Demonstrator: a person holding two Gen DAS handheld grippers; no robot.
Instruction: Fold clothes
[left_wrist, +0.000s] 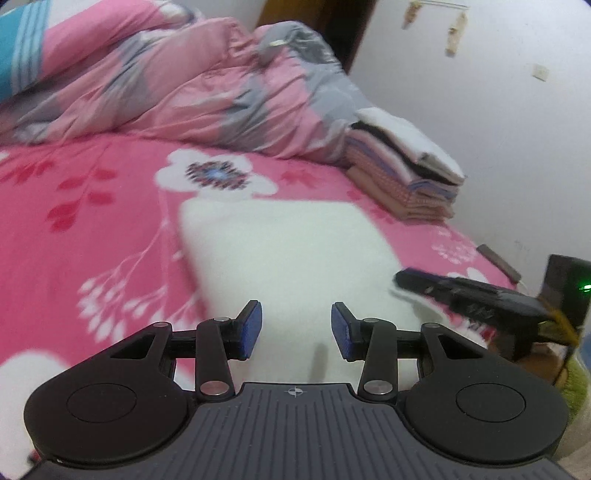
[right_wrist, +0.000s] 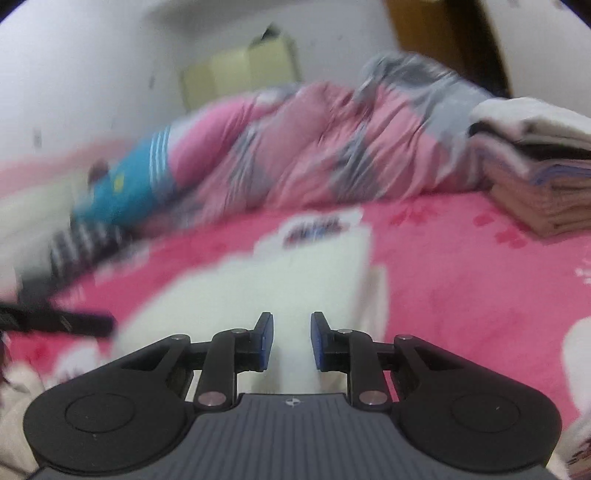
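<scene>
A white folded garment (left_wrist: 291, 251) lies flat on the pink flowered bedsheet (left_wrist: 85, 221). My left gripper (left_wrist: 296, 329) is open and empty, just above the garment's near edge. The right gripper shows in this view as a dark shape (left_wrist: 461, 291) at the garment's right edge. In the right wrist view, which is blurred, my right gripper (right_wrist: 291, 341) is open and empty over the same white garment (right_wrist: 280, 277). The left gripper shows there as a dark bar (right_wrist: 62, 321) at the left.
A stack of folded clothes (left_wrist: 406, 173) sits at the back right of the bed, also in the right wrist view (right_wrist: 543, 173). A crumpled pink and grey quilt (left_wrist: 192, 81) fills the back. A white wall (left_wrist: 498, 110) and a dark box with a green light (left_wrist: 569, 284) stand right.
</scene>
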